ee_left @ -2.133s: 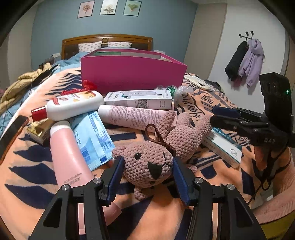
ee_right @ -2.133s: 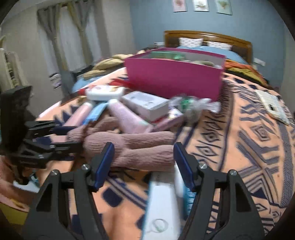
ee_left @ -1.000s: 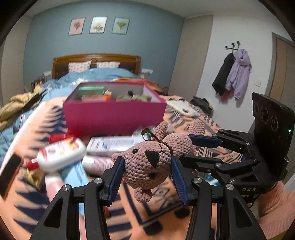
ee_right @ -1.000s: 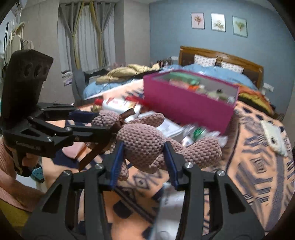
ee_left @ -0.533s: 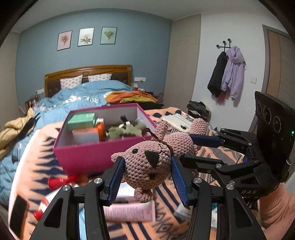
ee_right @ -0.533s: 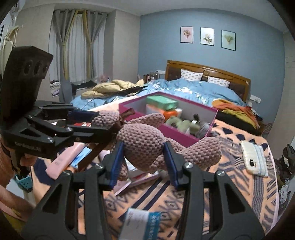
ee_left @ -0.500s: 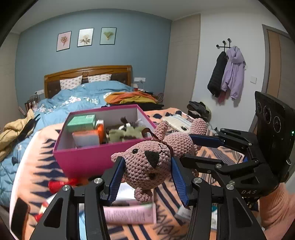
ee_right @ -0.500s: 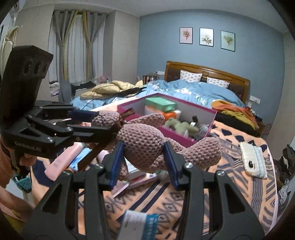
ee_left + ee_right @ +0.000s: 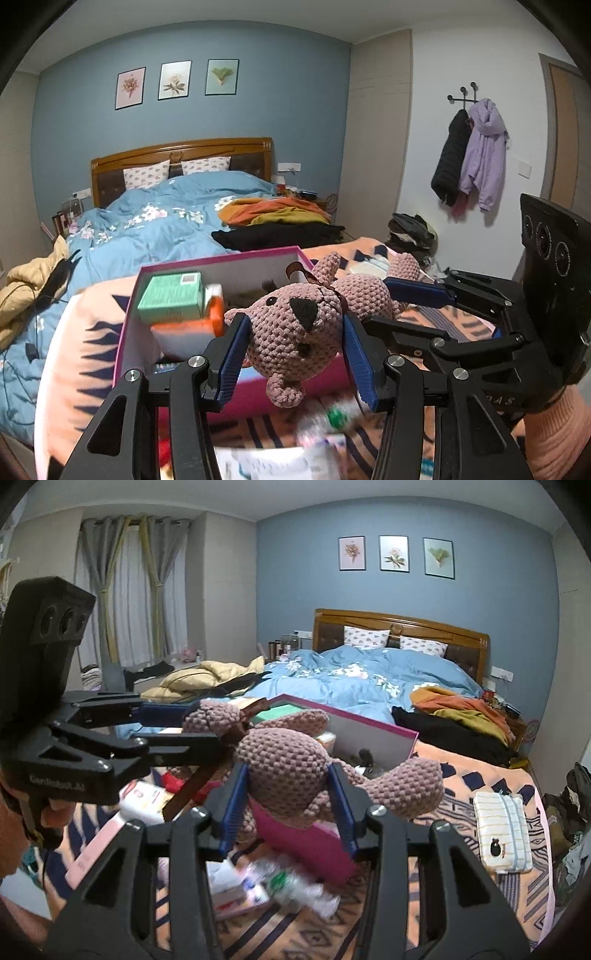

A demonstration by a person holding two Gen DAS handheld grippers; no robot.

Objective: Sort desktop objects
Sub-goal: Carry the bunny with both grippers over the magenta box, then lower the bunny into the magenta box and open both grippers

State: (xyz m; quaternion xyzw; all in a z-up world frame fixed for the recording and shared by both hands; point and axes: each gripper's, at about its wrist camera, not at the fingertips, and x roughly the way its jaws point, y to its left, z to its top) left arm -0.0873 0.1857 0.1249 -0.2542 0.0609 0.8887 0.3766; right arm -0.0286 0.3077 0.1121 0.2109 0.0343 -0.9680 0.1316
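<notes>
Left wrist view: the pink box (image 9: 136,332) sits open on the patterned blanket (image 9: 85,343), and above it hangs the crocheted bear (image 9: 295,328), the left gripper (image 9: 295,354) clamping its head, the right gripper (image 9: 291,805) squeezing its body from the side.

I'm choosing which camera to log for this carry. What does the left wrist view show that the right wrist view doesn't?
Only the left wrist view shows the crochet bear's face, held at the head by the left gripper, and the coats on wall hooks. Only the right wrist view shows the curtains and a white striped pouch, with the right gripper clamping the bear's body. Both show the pink box, the bed and three wall prints.
</notes>
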